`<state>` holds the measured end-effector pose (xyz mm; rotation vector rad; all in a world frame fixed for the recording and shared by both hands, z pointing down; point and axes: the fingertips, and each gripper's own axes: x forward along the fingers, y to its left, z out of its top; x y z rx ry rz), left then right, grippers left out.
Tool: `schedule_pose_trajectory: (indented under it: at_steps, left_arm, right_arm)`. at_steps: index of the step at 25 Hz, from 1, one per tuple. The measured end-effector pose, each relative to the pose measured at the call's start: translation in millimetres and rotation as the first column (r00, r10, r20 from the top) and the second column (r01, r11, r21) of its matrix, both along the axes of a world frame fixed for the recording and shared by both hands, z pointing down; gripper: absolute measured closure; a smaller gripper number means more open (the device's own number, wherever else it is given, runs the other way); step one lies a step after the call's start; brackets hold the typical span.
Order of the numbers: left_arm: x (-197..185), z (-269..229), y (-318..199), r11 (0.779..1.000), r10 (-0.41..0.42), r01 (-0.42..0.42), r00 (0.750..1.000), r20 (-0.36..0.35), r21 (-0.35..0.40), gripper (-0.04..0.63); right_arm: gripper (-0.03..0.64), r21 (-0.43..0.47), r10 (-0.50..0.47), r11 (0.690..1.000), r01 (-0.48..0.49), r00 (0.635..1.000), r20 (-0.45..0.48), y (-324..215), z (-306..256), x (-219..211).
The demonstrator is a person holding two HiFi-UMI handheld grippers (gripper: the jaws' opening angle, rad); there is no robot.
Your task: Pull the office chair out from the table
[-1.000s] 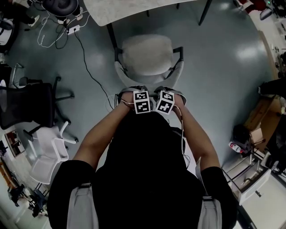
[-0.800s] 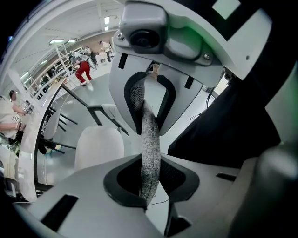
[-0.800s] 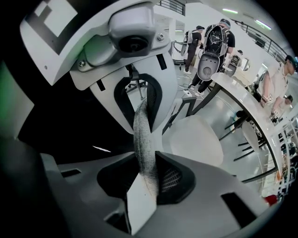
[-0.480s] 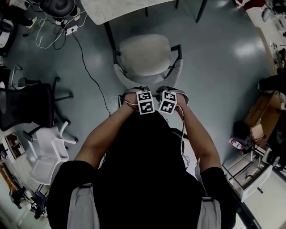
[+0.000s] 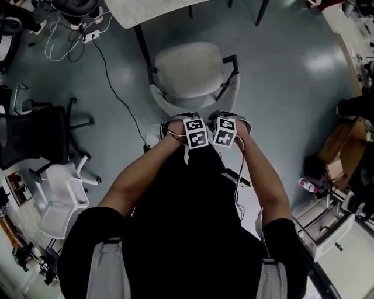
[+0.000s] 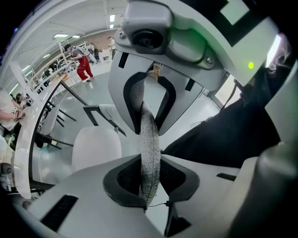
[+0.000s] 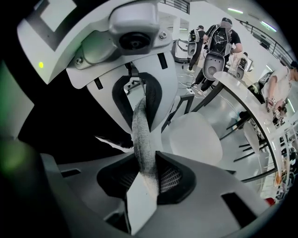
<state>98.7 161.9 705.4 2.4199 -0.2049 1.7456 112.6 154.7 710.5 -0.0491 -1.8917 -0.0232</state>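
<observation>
The left gripper (image 6: 149, 144) has its jaws pinched on the grey mesh top edge of the backrest (image 6: 150, 172). The right gripper (image 7: 142, 139) clamps the same edge just beside it. The office chair (image 5: 190, 70) stands on the floor (image 5: 292, 87), its pale seat near the white tabletop (image 5: 152, 10).

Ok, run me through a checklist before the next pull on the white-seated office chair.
1. Left gripper shut on the chair's grey mesh backrest edge: ok.
2. Right gripper shut on the same edge: ok.
3. White seat out from under the white tabletop: ok.
4. Thin black floor cable clear of the chair's base: cannot tell, it runs close by and the base is hidden.
5. Space behind the person free: cannot tell, the body hides it.
</observation>
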Motion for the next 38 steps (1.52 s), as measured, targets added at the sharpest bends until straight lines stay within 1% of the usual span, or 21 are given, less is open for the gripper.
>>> schedule_pose_trajectory:
  at_steps: [5, 8, 13, 19, 23, 26, 30, 33, 35, 37, 38]
  left_arm:
    - [26, -2, 4, 1.000, -0.022, 0.022, 1.000, 0.001, -0.016, 0.510]
    - [37, 0, 5, 0.998, -0.055, 0.055, 0.998, 0.006, -0.018, 0.510]
    - [64, -1, 4, 0.993, -0.113, 0.114, 0.994, 0.005, -0.016, 0.509]
    - [90, -2, 5, 0.989, -0.151, 0.151, 0.989, 0.003, 0.003, 0.509]
    - [91, 0, 6, 0.986, -0.165, 0.164, 0.986, 0.006, 0.035, 0.508]
    - [91, 2, 8, 0.984, -0.164, 0.165, 0.986, -0.008, 0.069, 0.503]
    - [91, -1, 8, 0.978, -0.187, 0.188, 0.982, -0.020, 0.089, 0.486]
    - [89, -8, 8, 0.973, -0.202, 0.206, 0.978, -0.045, 0.109, 0.457]
    - [87, -17, 8, 0.968, -0.210, 0.218, 0.975, -0.074, 0.120, 0.454]
    - [84, -28, 8, 0.963, -0.218, 0.232, 0.970, -0.112, 0.138, 0.453]
    - [82, -35, 9, 0.959, -0.222, 0.241, 0.966, -0.132, 0.152, 0.454]
  right_arm:
    - [0.506, -0.027, -0.064, 0.998, 0.064, 0.998, 0.005, 4, -3, 24]
    - [0.506, -0.032, -0.099, 0.995, 0.099, 0.995, 0.010, 5, -1, 35]
    - [0.506, -0.024, -0.156, 0.987, 0.157, 0.988, 0.015, 3, -2, 62]
    - [0.506, -0.016, -0.203, 0.979, 0.203, 0.979, 0.022, 4, -3, 87]
    - [0.506, -0.009, -0.225, 0.974, 0.225, 0.974, 0.027, 6, -1, 89]
    - [0.505, -0.006, -0.231, 0.973, 0.231, 0.972, 0.037, 7, 1, 89]
    - [0.499, -0.017, -0.228, 0.973, 0.229, 0.972, 0.059, 9, 1, 91]
    - [0.489, -0.036, -0.232, 0.971, 0.236, 0.968, 0.097, 9, -4, 91]
    - [0.488, -0.039, -0.243, 0.967, 0.250, 0.962, 0.125, 9, -13, 93]
    - [0.488, -0.043, -0.242, 0.966, 0.253, 0.954, 0.177, 8, -26, 91]
    - [0.488, -0.056, -0.226, 0.968, 0.244, 0.949, 0.221, 9, -36, 88]
